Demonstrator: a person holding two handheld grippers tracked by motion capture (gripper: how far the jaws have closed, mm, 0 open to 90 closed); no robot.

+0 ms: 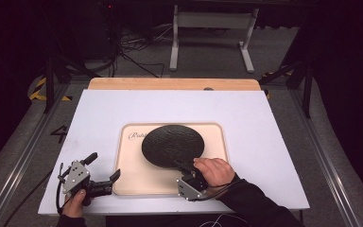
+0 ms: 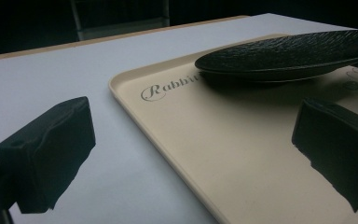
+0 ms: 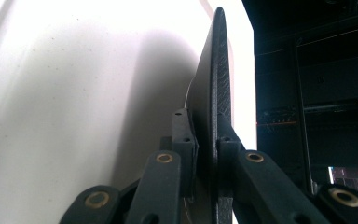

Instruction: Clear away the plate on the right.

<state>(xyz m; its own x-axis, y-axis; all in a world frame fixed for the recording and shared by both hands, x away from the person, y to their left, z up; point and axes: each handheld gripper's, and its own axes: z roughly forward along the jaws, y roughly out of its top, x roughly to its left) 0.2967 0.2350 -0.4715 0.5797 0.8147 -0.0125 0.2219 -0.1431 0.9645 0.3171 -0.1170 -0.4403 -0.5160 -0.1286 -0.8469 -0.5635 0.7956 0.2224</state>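
1. White table (image 1: 99, 113), bearing everything at easy reach.
2. Cream tray (image 1: 132, 182), flat near the front edge.
3. Black plate (image 1: 172, 144) over the tray, near rim pinched, tilted slightly (likely for lifting).
4. Right gripper (image 1: 185, 166), clamped on that rim.
5. Left gripper (image 1: 105, 168), jaws apart, idle beside the tray's left edge.

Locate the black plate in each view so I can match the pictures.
High view: plate at centre, on the tray.
Left gripper view: plate upper right, over the tray.
Right gripper view: plate edge-on, centre, between the jaws.
Shared landmark: the tray.
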